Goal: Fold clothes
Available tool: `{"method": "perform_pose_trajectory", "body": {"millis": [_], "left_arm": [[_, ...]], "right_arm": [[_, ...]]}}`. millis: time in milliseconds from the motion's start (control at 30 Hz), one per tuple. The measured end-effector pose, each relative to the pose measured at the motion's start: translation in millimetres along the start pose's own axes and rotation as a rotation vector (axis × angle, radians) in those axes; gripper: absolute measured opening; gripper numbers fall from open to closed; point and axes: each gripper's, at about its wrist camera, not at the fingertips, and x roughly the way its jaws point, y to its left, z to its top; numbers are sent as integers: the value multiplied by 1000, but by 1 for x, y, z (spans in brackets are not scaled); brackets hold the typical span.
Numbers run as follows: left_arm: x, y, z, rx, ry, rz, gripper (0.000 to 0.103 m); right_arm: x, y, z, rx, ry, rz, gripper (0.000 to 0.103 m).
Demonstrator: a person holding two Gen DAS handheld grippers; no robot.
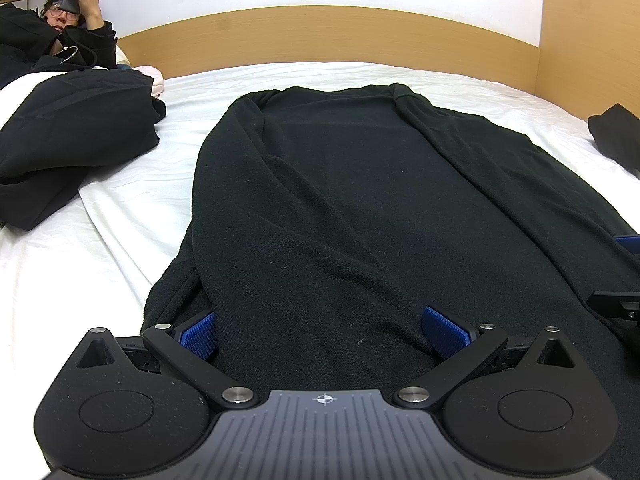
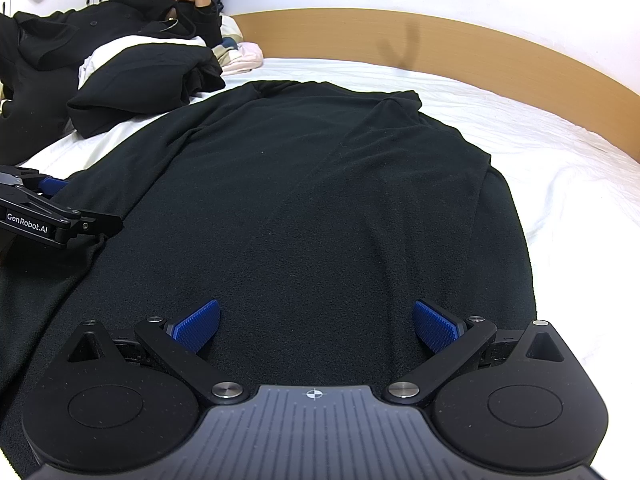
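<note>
Left wrist view: left gripper (image 1: 323, 332), jaws spread wide, blue pads (image 1: 199, 336) resting at the near hem of a black fleece garment (image 1: 340, 200). Garment lies lengthwise on a white bed sheet (image 1: 120, 208), both side edges folded inward. Black jacket (image 1: 68, 140) lies to the left; a person (image 1: 60, 32) reclines by the wooden headboard (image 1: 320, 36).

Right wrist view: right gripper (image 2: 316, 326), jaws likewise wide apart, empty, over the same garment's near end. Left gripper visible at the left edge.
</note>
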Motion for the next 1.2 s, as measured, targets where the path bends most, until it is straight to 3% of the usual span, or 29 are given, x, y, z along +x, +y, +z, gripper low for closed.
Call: {"method": "perform_pose_trajectory", "body": {"millis": [600,800,867,967,1100,1200], "left_arm": [[0,7,1,21,11,-53,102],[-4,21,0,-48,-13,-118,102],[-5,19,-1,-44,-13,-109,102],[-4,13,0,-16,-5,-85,102],[-4,10,0,-3,-2,-70,102],[-4,10,-1,-1,-3,-64,102]], "right_arm": [[-1,1,3,-10,17,3,103],[-10,-4,1,7,43,19,103],[-17,-4,-1,-4,53,26,103],[-36,-7,-2,5,8,7,87],[-40,-19,11,52,-35,-18,87],[-21,-24,19,102,-10,-34,85]]}}
